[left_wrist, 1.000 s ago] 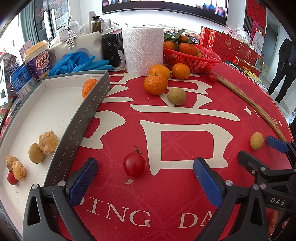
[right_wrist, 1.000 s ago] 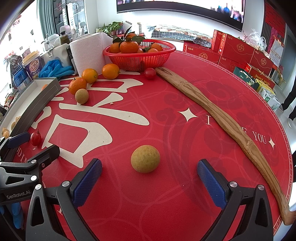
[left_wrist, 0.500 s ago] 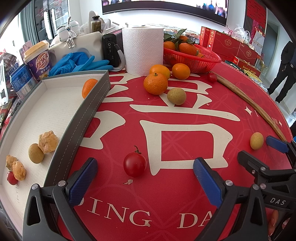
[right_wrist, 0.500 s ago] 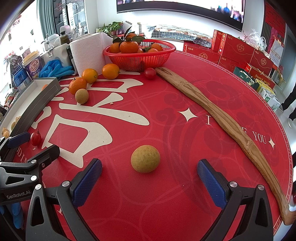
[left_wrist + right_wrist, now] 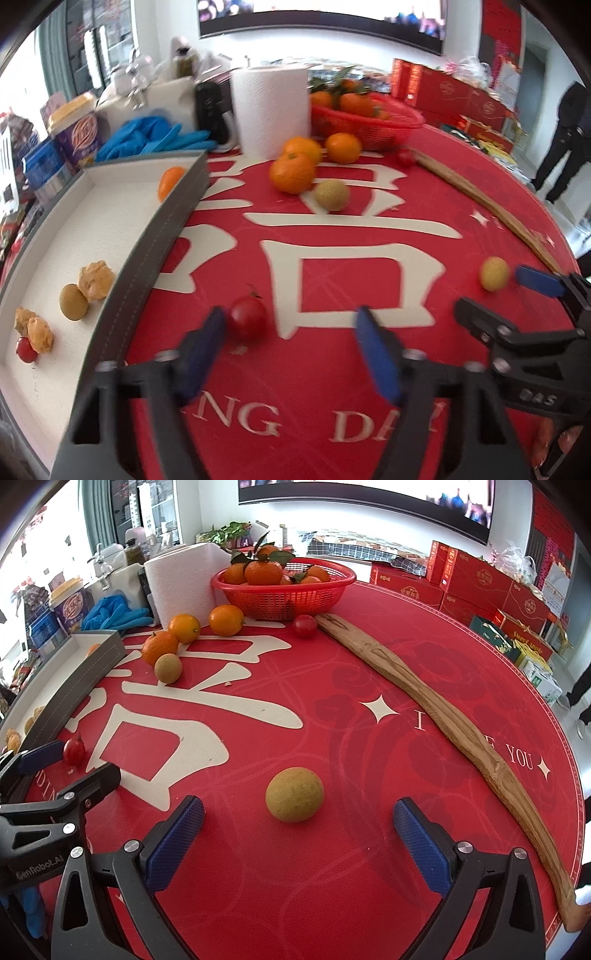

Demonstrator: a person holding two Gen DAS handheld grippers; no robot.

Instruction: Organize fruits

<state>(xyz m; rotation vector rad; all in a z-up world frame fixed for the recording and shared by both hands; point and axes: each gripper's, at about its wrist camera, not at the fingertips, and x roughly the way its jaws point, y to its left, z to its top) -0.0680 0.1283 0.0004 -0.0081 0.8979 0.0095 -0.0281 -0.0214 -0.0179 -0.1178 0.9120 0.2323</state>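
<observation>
My left gripper (image 5: 291, 349) is open, with a red cherry tomato (image 5: 246, 322) just inside its left finger on the red tablecloth. The grey tray (image 5: 162, 236) to its left holds an orange, a small tan fruit, husked fruits and a cherry tomato. My right gripper (image 5: 295, 840) is open, with a round yellow-green fruit (image 5: 294, 794) between and just ahead of its fingers; that fruit also shows in the left wrist view (image 5: 494, 273). Three oranges (image 5: 293, 173) and a tan fruit (image 5: 331, 195) lie farther back.
A red basket (image 5: 284, 590) of tangerines, a paper towel roll (image 5: 271, 110) and blue gloves (image 5: 147, 133) stand at the back. A long wooden stick (image 5: 443, 716) lies along the right. Another cherry tomato (image 5: 304, 626) lies by the basket. Red boxes stand beyond the table.
My left gripper's fingers have narrowed and shifted, so the cherry tomato now sits beside the left finger; the view is blurred by motion. The right gripper has not moved.
</observation>
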